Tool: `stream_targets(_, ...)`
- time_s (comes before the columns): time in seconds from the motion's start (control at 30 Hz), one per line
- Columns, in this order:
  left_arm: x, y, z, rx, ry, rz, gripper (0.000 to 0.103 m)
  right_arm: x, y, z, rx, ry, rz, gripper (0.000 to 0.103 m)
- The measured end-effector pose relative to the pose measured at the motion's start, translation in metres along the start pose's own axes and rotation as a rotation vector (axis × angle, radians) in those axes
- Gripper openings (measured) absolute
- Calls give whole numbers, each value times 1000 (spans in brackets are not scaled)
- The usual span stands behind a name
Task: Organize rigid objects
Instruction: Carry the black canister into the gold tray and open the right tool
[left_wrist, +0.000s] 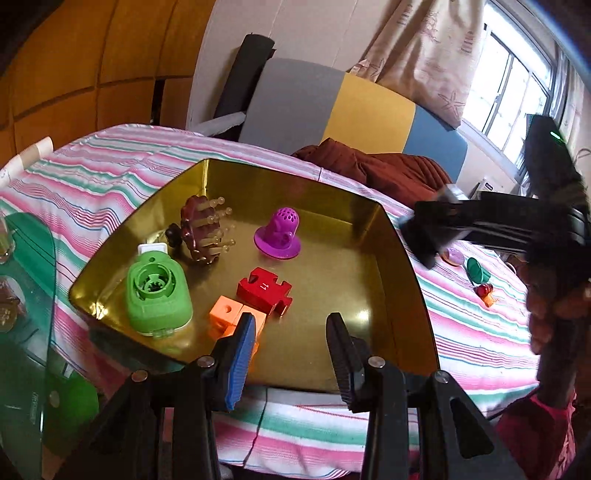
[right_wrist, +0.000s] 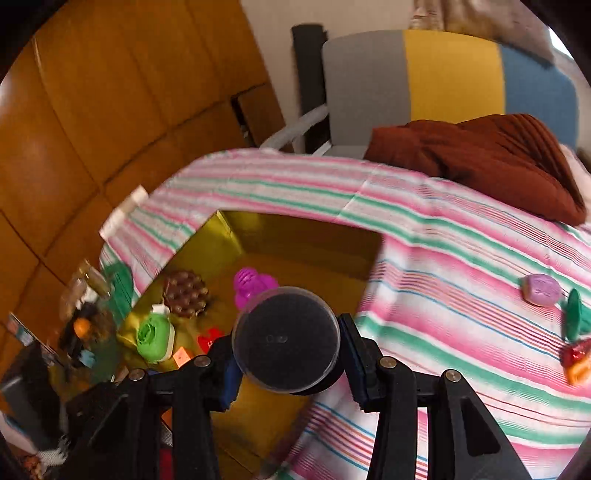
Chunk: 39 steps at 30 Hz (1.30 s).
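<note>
Black jaws of the right gripper pinched a round clear-lidded black case above the gold tin. Left gripper jaws stood partly spread and empty over the tin's near edge. Inside lay a green toy, red piece, orange cubes, purple strainer and brown brush.
</note>
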<state>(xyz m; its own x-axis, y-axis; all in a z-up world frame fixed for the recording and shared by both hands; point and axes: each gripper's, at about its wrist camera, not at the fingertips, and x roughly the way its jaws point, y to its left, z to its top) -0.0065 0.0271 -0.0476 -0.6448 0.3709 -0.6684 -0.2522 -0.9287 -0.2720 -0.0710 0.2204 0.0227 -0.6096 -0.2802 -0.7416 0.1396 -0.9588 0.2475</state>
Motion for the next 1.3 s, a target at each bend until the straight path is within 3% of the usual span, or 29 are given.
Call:
stream_targets(0.3, -11, 8, -5, 2, -13, 5, 40, 62, 45, -1, -129, 103, -109, 47)
stream_targets(0.63, -16, 14, -8, -2, -15, 12, 40, 100, 54, -1, -157, 167, -163, 51)
stream_targets(0.83, -14, 14, -9, -13, -13, 16, 40, 76, 48, -10, -113, 117, -125, 64)
stream_targets(1.3, -19, -2, -11, 34, -21, 23, 40, 16, 36, -18, -13, -8, -85, 70)
